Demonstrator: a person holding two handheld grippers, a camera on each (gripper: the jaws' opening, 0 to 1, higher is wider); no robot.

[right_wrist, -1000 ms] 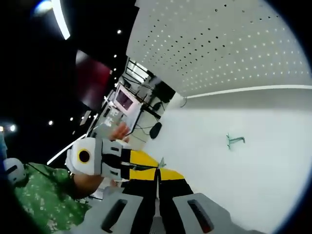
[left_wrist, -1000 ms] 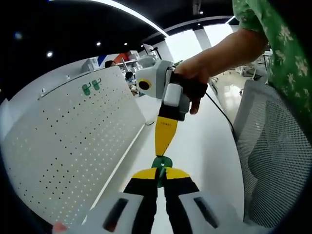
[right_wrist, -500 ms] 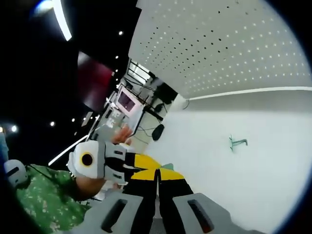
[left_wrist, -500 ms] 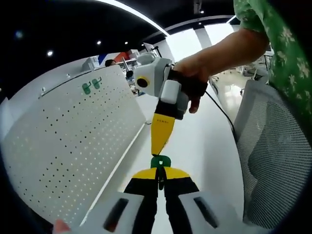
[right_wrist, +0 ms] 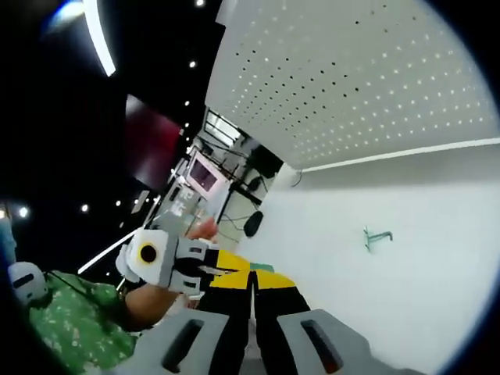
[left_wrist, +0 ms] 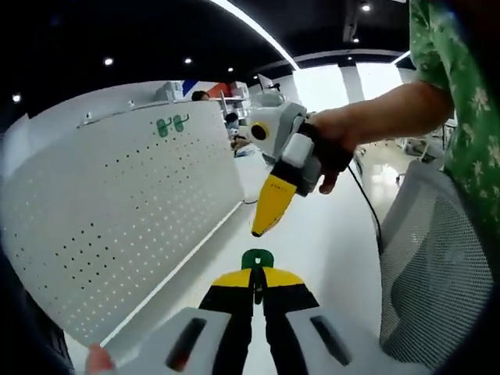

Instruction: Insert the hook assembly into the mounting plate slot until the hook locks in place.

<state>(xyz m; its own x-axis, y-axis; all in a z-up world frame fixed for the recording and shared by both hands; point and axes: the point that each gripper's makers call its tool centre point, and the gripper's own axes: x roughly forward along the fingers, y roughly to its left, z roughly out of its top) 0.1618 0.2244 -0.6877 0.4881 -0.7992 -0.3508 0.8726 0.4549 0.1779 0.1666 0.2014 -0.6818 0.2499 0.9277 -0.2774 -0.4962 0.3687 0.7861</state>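
Two green hooks (left_wrist: 173, 124) hang near the top edge of the pegboard (left_wrist: 117, 226) in the left gripper view; a third, loose hook (right_wrist: 376, 237) lies flat on the white table (right_wrist: 406, 281) in the right gripper view, well apart from both grippers and near the foot of the board.

A fourth green hook piece (left_wrist: 256, 259) sits pinched between the closed jaws of the left gripper (left_wrist: 257, 275), its rounded green head protruding above the yellow jaw tips.

In the left gripper view the right gripper (left_wrist: 266, 222) hangs above that piece, held by a hand (left_wrist: 332, 148). Its yellow jaws taper to a single point, pressed together with nothing between them, and do not touch the green piece.

In the right gripper view the right gripper's own jaws likewise meet along a thin seam. The left gripper (right_wrist: 226, 273) enters from the left, partly hidden behind them.

Pegboard: white, matt, with a regular grid of small holes, standing upright on the table. A grey mesh chair back (left_wrist: 430, 266) stands at the table's edge. A green floral sleeve (left_wrist: 457, 94) covers the arm.
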